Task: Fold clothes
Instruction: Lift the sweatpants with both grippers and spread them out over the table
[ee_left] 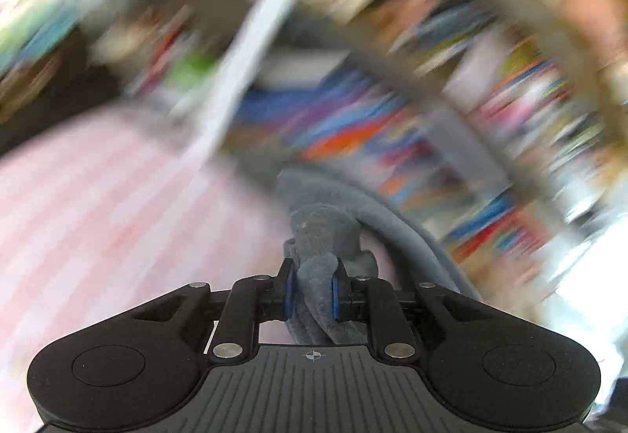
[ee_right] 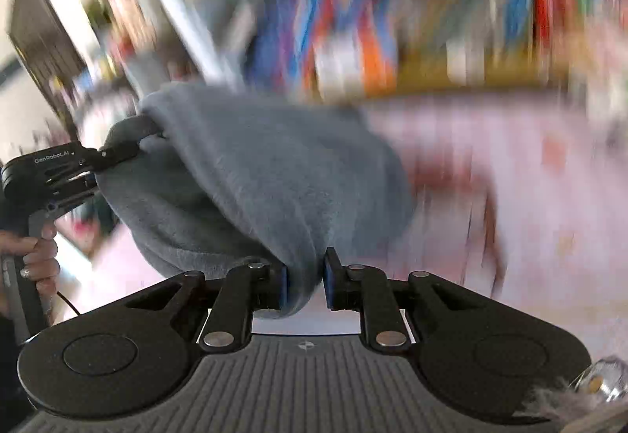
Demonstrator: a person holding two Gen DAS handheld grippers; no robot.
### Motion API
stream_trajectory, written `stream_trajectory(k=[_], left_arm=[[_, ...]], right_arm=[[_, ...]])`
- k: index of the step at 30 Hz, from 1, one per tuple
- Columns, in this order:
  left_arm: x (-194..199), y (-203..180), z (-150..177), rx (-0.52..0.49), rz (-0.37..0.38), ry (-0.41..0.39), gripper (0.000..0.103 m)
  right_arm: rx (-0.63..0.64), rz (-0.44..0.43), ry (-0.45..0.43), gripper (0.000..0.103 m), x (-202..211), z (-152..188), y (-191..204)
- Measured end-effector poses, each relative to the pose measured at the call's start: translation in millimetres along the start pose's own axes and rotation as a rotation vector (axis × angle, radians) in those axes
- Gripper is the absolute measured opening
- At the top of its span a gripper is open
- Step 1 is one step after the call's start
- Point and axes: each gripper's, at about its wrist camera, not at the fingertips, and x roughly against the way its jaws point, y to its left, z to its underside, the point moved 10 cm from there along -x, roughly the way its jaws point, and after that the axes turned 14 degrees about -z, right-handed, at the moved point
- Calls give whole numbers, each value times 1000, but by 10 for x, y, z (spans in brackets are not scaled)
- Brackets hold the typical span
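A grey fleece garment (ee_right: 259, 174) hangs in the air between both grippers above a pink striped surface (ee_right: 510, 197). My right gripper (ee_right: 305, 284) is shut on a bunched fold of it at the lower middle of the right wrist view. In that view the left gripper (ee_right: 129, 150) comes in from the left edge, a hand on its handle, and pinches the garment's far corner. In the left wrist view my left gripper (ee_left: 313, 289) is shut on a thick roll of the same grey cloth (ee_left: 322, 229), which trails away to the right. Both views are blurred by motion.
Shelves packed with colourful books (ee_right: 353, 40) fill the background behind the pink surface (ee_left: 98, 217). A white upright post (ee_left: 251, 40) stands at the surface's far edge. A dark door or cabinet (ee_right: 43, 40) shows at the left of the right wrist view.
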Motion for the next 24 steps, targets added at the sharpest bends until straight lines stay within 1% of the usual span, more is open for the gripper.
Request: stream_trajectory(k=[2, 3, 4, 5, 6, 7, 9, 10, 11, 13, 16, 17, 19, 21, 22, 23, 24], left_arm=[[-186, 433, 515, 60, -98, 134, 16], [-180, 539, 636, 65, -117, 145, 16], [-174, 643, 755, 71, -134, 157, 16], [-151, 688, 781, 95, -121, 161, 17], [-127, 733, 805, 118, -109, 165, 17], [-96, 747, 783, 124, -98, 160, 17], [-64, 720, 770, 99, -97, 152, 18], [-45, 699, 765, 84, -101, 148, 18], [-13, 686, 772, 76, -105, 148, 18], [32, 682, 831, 75, -105, 148, 18], [22, 703, 844, 81, -93, 142, 18], [31, 713, 847, 83, -89, 140, 18], [51, 732, 860, 90, -86, 142, 18], [69, 763, 866, 106, -83, 140, 17], [79, 794, 859, 119, -85, 137, 17], [83, 843, 839, 147, -89, 131, 17], [87, 893, 820, 175, -93, 124, 17]], right_arm=[[-18, 7, 98, 19, -135, 171, -24], [-19, 13, 142, 21, -194, 242, -29], [30, 35, 155, 28, -211, 214, 11], [96, 58, 161, 45, -225, 158, 75], [162, 80, 166, 54, -241, 102, 141], [228, 88, 170, 59, -273, 54, 216], [381, 90, 196, 60, -397, -69, 402], [462, 88, 203, 62, -494, -134, 538], [542, 82, 210, 66, -594, -192, 671], [663, 36, 231, 69, -844, -229, 876], [672, -31, 308, 66, -1348, -250, 1024], [659, -42, 343, 66, -1517, -211, 1041], [651, -30, 409, 65, -1857, -112, 999], [644, -4, 462, 55, -2115, -30, 903], [630, -4, 445, 40, -2129, -58, 853], [615, -5, 429, 22, -2143, -86, 802], [600, -6, 408, 14, -2142, -125, 755]])
